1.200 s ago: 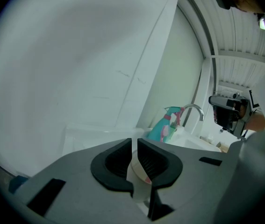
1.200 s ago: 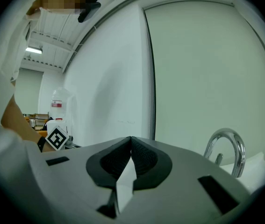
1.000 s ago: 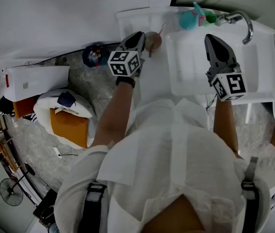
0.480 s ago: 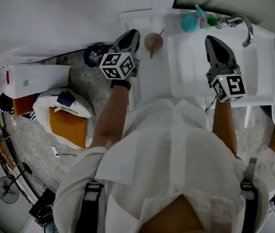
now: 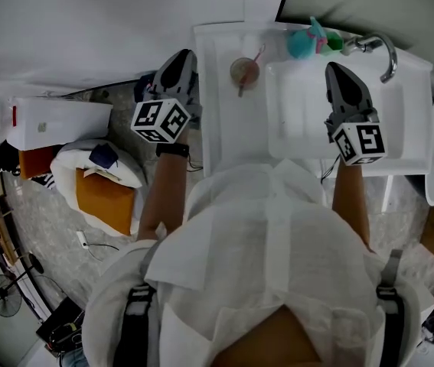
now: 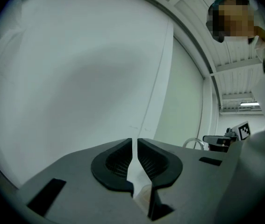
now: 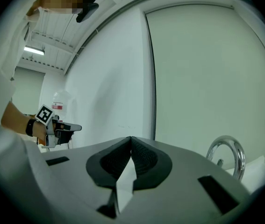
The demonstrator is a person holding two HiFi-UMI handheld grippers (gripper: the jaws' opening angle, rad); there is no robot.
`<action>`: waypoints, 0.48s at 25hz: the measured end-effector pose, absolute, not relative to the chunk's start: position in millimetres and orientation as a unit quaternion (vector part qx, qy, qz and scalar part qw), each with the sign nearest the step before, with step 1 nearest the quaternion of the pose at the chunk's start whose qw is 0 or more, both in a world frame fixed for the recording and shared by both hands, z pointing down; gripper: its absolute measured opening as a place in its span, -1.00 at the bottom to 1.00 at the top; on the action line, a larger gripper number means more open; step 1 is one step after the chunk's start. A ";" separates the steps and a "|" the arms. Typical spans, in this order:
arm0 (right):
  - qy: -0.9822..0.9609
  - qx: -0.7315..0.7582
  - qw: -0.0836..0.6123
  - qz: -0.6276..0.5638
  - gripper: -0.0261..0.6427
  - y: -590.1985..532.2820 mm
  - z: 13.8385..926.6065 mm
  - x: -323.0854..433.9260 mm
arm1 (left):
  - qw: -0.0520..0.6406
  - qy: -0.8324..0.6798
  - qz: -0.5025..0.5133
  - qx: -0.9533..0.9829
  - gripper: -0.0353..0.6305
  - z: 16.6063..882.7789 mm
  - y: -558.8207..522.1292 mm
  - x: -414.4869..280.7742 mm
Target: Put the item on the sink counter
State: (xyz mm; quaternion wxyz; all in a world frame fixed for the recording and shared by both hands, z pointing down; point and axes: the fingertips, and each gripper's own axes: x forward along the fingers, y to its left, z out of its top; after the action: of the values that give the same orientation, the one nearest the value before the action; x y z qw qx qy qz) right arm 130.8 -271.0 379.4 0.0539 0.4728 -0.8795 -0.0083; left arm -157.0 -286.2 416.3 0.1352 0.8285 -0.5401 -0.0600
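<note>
A small brownish cup (image 5: 243, 70) with a pink stick in it stands on the white sink counter (image 5: 228, 128), left of the basin (image 5: 308, 121). My left gripper (image 5: 178, 61) hangs left of the counter's edge, apart from the cup. In the left gripper view its jaws (image 6: 134, 142) are drawn together to a thin slit, with only wall behind them. My right gripper (image 5: 337, 73) hovers over the basin; its tips (image 7: 131, 139) touch and hold nothing.
A chrome tap (image 5: 386, 46) curves over the basin's far right corner, with teal and green items (image 5: 305, 38) beside it. On the floor to the left lie a white box (image 5: 60, 125), an orange bag (image 5: 106, 201) and a fan (image 5: 4, 297).
My left gripper has drawn back from the cup and moved left, off the counter's edge. The cup stays standing on the counter. The right gripper has barely moved.
</note>
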 end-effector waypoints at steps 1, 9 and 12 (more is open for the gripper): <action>-0.879 0.473 0.053 -0.008 -0.89 -271.0 379.5 131.6 | 0.129 -0.542 -0.061 0.828 -0.80 411.2 -283.2 -160.5; -0.873 0.485 0.047 -0.010 -0.89 -266.6 373.0 139.9 | 0.066 -0.565 -0.054 0.821 -0.80 371.5 -253.1 -185.7; -0.871 0.488 0.046 -0.014 -0.89 -264.1 371.0 142.5 | 0.056 -0.571 -0.056 0.817 -0.80 363.1 -241.3 -198.0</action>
State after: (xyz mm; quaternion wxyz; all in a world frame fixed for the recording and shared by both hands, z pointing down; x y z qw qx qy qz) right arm 142.5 -264.1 371.0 0.0465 0.4882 -0.8714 -0.0141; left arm -198.0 -241.3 363.1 0.0556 0.8170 -0.5712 -0.0560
